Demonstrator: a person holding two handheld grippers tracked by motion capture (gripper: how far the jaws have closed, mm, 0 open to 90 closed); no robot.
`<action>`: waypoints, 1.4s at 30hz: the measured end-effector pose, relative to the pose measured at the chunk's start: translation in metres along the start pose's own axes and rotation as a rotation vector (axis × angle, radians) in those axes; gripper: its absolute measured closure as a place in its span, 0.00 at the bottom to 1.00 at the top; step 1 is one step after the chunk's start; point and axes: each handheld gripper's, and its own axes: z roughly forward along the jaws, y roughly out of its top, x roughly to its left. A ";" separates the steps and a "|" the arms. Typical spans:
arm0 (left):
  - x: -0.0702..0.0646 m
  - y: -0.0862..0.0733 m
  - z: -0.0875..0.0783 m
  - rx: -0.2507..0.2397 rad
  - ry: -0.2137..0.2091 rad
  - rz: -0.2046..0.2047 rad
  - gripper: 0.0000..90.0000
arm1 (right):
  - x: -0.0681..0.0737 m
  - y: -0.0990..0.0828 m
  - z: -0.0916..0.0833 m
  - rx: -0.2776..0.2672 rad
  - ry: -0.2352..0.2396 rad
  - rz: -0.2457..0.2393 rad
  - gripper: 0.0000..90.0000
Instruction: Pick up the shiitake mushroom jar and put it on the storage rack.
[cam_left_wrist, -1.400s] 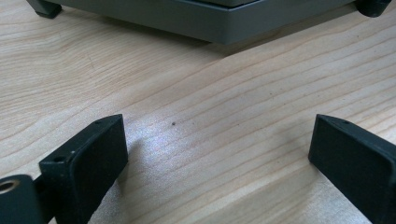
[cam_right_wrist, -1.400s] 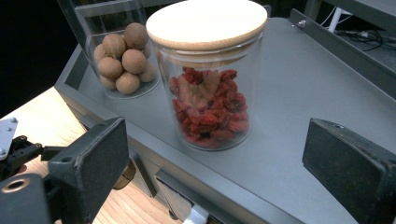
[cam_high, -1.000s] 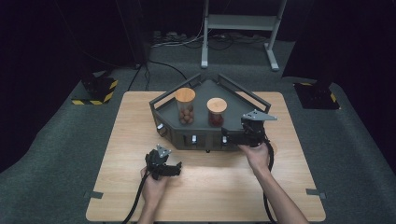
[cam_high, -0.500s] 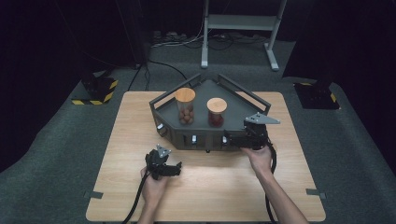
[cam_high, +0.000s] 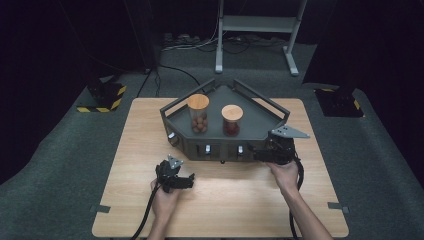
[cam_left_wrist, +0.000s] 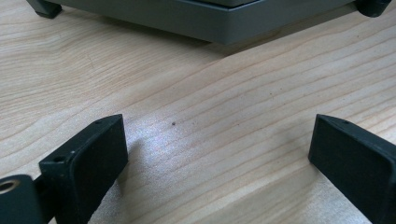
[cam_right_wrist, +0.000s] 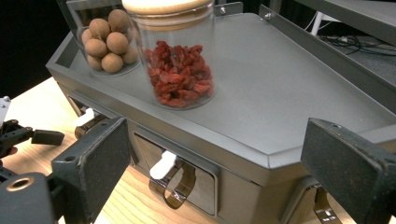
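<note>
Right hand-held gripper (cam_high: 260, 155): jaws spread wide, nothing between them; it sits at the near right front of the grey tray stand (cam_high: 260, 117), close to the drawer fronts.
Left hand-held gripper (cam_high: 186, 183): jaws apart and empty, low over the counter (cam_high: 235, 200), near the stand's left front but clear of it.
Drawer latch (cam_right_wrist: 163, 164): white tab over a dark metal loop on the stand's near face, just ahead of the right hand-held gripper's jaws; likely the target.
Goji jar (cam_right_wrist: 180, 65): glass, wooden lid, red dried berries, upright on the stand top, directly above the latch.
Nut jar (cam_right_wrist: 103, 39): brown balls, upright, left of and farther than the goji jar.
Risk, aim: the tab is small; wide jaws coming in off-line could pinch the loop or skid off.
Risk, pull: a hard tug may drag the unheld stand and rock the jars.
</note>
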 end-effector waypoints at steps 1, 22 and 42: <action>0.000 0.000 0.000 0.000 0.000 0.000 0.05 | -0.001 -0.001 -0.001 0.000 0.000 0.000 0.09; 0.000 0.000 0.000 -0.001 0.001 -0.001 0.05 | -0.014 -0.014 -0.016 -0.004 -0.035 0.007 0.09; 0.000 0.000 0.000 -0.001 0.001 -0.001 0.05 | -0.028 -0.028 -0.025 0.002 -0.073 0.018 0.09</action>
